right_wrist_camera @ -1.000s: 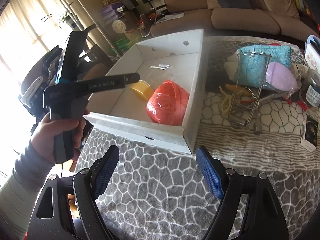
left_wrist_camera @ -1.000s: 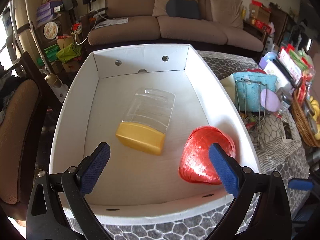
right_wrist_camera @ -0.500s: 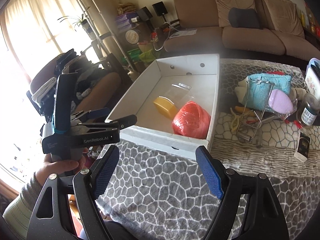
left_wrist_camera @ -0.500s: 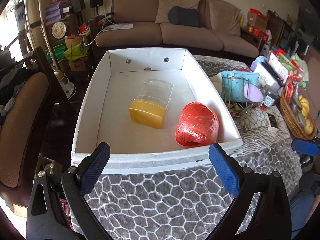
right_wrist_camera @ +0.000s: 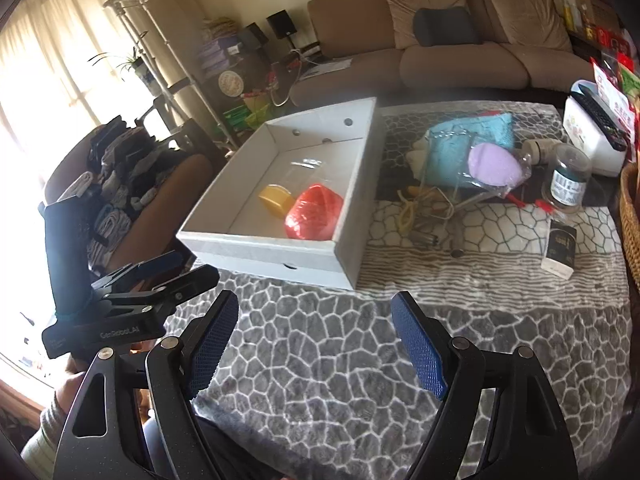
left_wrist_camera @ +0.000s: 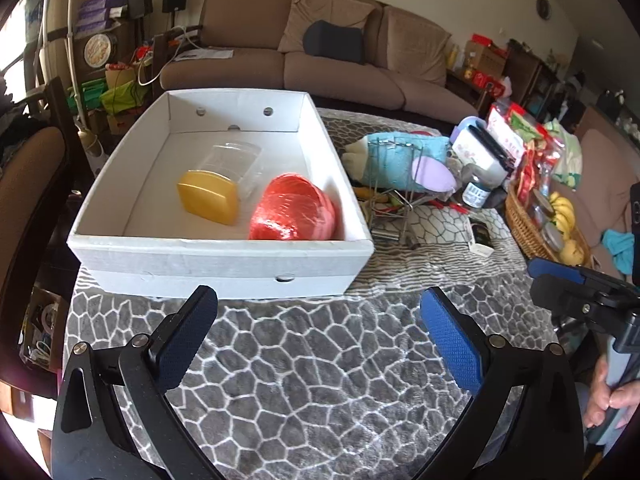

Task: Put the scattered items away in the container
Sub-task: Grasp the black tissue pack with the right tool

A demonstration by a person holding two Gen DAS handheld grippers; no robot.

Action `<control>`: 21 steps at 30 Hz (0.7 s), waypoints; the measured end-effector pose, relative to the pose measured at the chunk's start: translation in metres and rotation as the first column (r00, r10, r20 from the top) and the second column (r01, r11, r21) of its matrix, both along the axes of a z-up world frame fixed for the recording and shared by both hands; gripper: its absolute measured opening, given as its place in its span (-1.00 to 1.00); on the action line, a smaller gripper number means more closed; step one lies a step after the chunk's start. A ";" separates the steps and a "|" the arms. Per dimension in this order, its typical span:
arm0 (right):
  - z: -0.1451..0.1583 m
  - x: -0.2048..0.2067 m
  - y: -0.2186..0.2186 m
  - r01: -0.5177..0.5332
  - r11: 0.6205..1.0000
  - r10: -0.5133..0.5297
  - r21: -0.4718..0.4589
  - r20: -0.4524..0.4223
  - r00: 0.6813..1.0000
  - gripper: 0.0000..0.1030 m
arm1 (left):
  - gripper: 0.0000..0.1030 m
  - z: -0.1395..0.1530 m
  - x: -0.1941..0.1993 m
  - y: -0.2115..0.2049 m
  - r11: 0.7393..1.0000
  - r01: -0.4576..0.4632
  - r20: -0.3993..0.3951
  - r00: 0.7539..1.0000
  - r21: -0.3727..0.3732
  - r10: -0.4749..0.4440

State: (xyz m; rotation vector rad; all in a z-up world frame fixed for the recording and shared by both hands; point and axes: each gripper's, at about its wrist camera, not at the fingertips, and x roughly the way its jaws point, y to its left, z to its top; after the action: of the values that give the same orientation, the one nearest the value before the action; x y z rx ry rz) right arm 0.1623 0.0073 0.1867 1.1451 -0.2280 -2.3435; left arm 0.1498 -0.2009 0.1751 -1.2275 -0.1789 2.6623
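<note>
A white cardboard box (left_wrist_camera: pixel 224 260) (right_wrist_camera: pixel 280 266) stands on the grey patterned tablecloth. Inside it lie a clear jar with a yellow lid (left_wrist_camera: pixel 208 196) (right_wrist_camera: pixel 276 198) and a red ball of shiny twine (left_wrist_camera: pixel 294 212) (right_wrist_camera: pixel 314 210), side by side. My left gripper (left_wrist_camera: pixel 316 340) is open and empty, held over the cloth in front of the box's near wall; it also shows in the right wrist view (right_wrist_camera: pixel 176 270). My right gripper (right_wrist_camera: pixel 312 340) is open and empty, further back over the cloth to the right of the box.
Right of the box lie a wire rack (left_wrist_camera: pixel 390 184), a teal cloth (right_wrist_camera: pixel 468 148), a lilac pouch (right_wrist_camera: pixel 496 166), a small jar (right_wrist_camera: pixel 568 184) and a dark box (right_wrist_camera: pixel 560 248). A wicker basket with bananas (left_wrist_camera: pixel 560 220) stands at far right. A chair (left_wrist_camera: pixel 24 184) is left.
Both grippers have drawn back from the box toward the table's near edge. The left one was above the box's inside and now hangs in front of it. Jar and twine stay put.
</note>
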 end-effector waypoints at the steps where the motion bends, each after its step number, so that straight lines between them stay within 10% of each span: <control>1: -0.004 -0.001 0.012 0.020 1.000 -0.020 0.006 0.003 1.000 0.59 | 0.98 -0.003 0.001 0.013 1.000 0.016 -0.007 1.000 0.000 -0.016; 21: -0.090 -0.069 0.194 0.326 0.941 -0.333 0.093 0.062 0.941 0.59 | 0.98 -0.089 -0.103 0.181 0.988 0.124 0.022 0.992 -0.097 -0.123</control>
State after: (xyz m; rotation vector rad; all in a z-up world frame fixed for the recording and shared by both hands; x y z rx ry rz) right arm 0.0931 0.2011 0.0969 1.3251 -0.3820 -2.6217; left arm 0.0464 -0.0194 0.0866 -1.2459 0.0253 2.5824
